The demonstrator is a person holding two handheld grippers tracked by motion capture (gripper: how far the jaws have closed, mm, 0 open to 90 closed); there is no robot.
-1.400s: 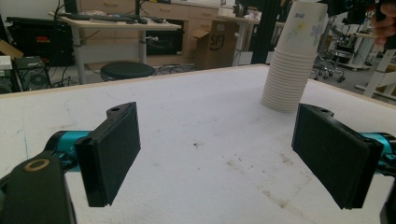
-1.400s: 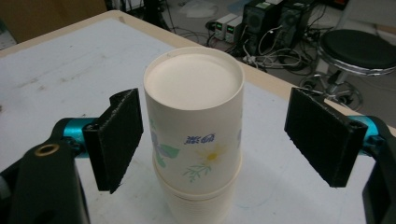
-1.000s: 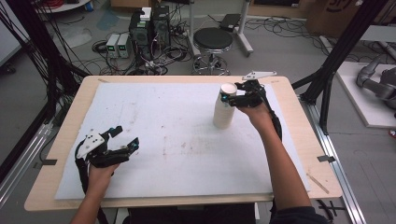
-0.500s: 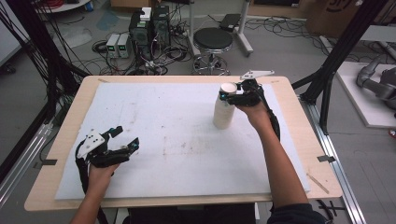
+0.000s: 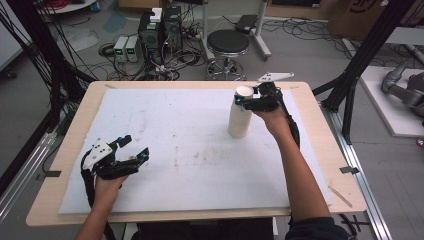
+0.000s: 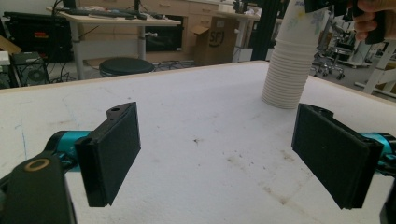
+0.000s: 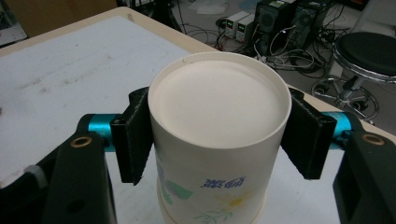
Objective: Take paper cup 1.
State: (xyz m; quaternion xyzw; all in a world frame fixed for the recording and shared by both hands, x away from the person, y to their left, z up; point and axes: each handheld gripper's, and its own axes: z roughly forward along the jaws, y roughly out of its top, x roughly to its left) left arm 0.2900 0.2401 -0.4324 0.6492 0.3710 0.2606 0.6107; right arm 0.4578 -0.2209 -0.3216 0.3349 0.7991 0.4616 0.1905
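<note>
The left gripper (image 5: pixel 131 151) is sitting at the near left of the big white table mat (image 5: pixel 165 150), w/ jaws spread wide & nothing in them. It's not helping yet.

In the middle-right, toward the far edge, the tall white stack of upside-down paper cups (image 5: pixel 240 114) is standing up straight on the mat. The top paper cup w/ blue & yellow flowers (image 7: pixel 219 135) is showing its flat bottom.

The right gripper (image 7: pixel 219 133) is pinching that top cup on both sides. So the grab looks done; lifting it off the stack is still left, I think.
</note>
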